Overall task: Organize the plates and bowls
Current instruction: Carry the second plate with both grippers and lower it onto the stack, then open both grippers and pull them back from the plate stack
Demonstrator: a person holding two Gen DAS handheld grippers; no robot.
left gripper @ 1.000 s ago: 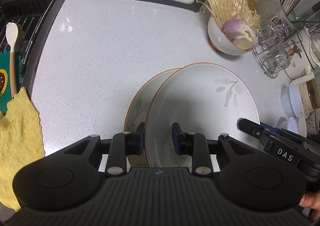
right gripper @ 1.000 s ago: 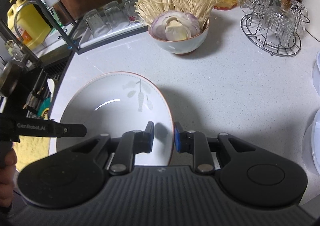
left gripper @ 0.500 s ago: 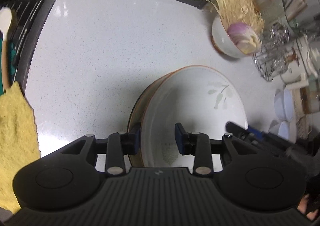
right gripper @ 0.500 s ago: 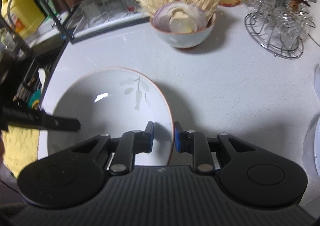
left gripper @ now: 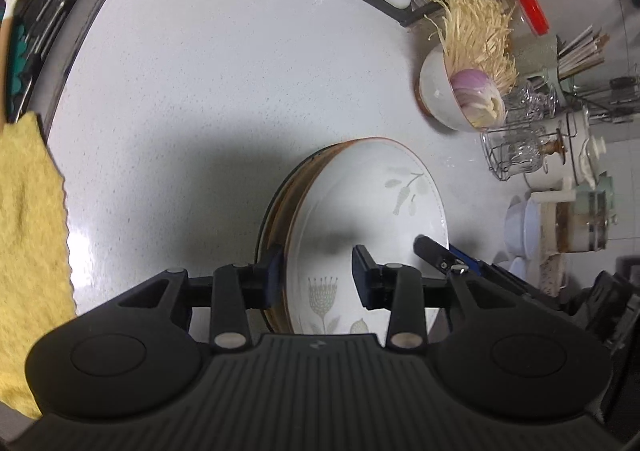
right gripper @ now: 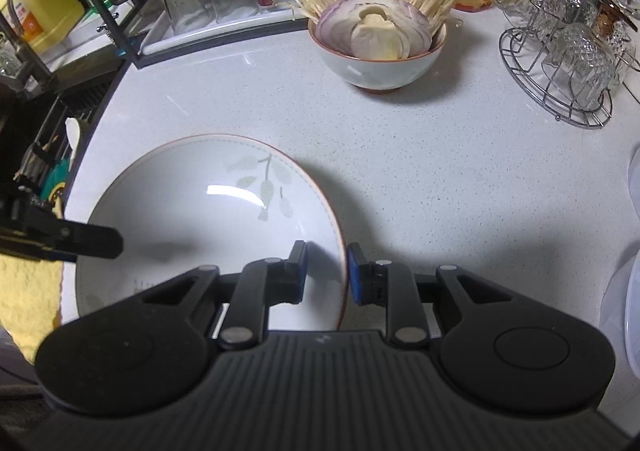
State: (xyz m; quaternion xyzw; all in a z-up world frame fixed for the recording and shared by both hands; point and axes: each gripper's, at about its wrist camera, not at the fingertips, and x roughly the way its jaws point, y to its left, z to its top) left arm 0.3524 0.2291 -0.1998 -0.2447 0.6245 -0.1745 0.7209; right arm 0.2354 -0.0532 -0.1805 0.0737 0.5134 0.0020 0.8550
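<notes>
Two white plates with brown rims and leaf prints are stacked on the white counter. The top plate (left gripper: 360, 219) (right gripper: 208, 219) sits on the lower plate (left gripper: 280, 219), which shows only as a brown edge on the left. My left gripper (left gripper: 318, 277) straddles the stack's near-left rim, jaws apart around both plates without clearly pinching them. My right gripper (right gripper: 326, 271) straddles the top plate's right rim with a visible gap at the pads. Each gripper's finger shows in the other's view: the right one (left gripper: 436, 251) and the left one (right gripper: 80, 241).
A bowl of enoki mushrooms and sliced onion (right gripper: 378, 39) stands at the back. A wire rack of glasses (right gripper: 568, 55) is at the right, a tray of tumblers (right gripper: 216, 7) behind. A yellow cloth (left gripper: 28, 251) and sink rack (left gripper: 36, 11) lie left. White containers (left gripper: 520, 223) are at the right edge.
The top plate has slid left over the lower plate, so the two are now nearly aligned. Both grippers have stayed at the rims, and the left gripper's jaws have widened.
</notes>
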